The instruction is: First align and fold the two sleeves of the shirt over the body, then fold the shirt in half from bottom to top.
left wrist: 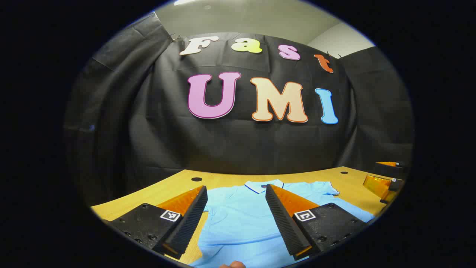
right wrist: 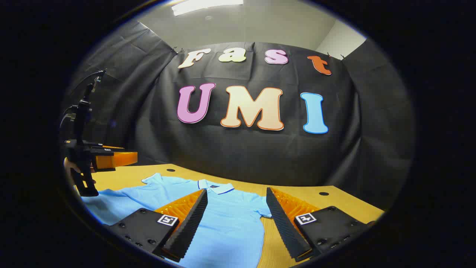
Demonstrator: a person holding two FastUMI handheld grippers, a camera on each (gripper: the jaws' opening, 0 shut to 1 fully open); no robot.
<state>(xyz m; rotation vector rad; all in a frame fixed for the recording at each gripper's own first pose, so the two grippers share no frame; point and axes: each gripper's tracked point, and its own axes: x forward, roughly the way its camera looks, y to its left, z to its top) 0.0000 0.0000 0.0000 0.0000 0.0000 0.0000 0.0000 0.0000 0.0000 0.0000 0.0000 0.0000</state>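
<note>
On the wooden table [left wrist: 122,201] the blue shirt [left wrist: 241,219] lies flat, collar far and both sleeves still spread, so with my left gripper [left wrist: 236,217] and right gripper [right wrist: 236,219] hovering wide and empty, I judge the first sleeve fold comes next, needing a descent onto a cuff.

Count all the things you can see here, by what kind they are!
Shirts: 1, the light blue shirt lying flat.
Tables: 1, the wooden table.
Grippers: 2, the left gripper and the right gripper, both open above the shirt.
Total: 4.
</note>
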